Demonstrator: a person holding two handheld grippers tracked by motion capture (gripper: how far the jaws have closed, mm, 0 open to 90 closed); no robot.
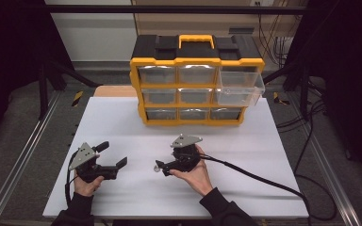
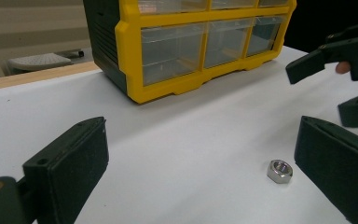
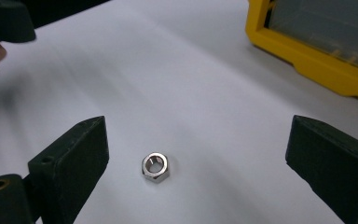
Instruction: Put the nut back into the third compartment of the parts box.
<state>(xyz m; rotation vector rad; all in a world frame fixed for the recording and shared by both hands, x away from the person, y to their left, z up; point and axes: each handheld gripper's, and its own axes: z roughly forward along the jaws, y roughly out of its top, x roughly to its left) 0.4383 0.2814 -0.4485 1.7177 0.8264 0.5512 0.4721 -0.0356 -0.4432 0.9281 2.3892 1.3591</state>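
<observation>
Nut between two grippers, organizer beyond

The hex nut [image 1: 157, 168] is lying on the table [image 1: 245, 155] between the left gripper [image 1: 113, 155] and right gripper [image 1: 162, 168], with the drawer organizer [image 1: 195, 82] sitting at the far edge.

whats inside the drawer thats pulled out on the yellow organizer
The open top-right drawer of the organizer is clear plastic and looks empty in the high view. Its back end sits inside the cabinet, so that part is hidden.
</observation>
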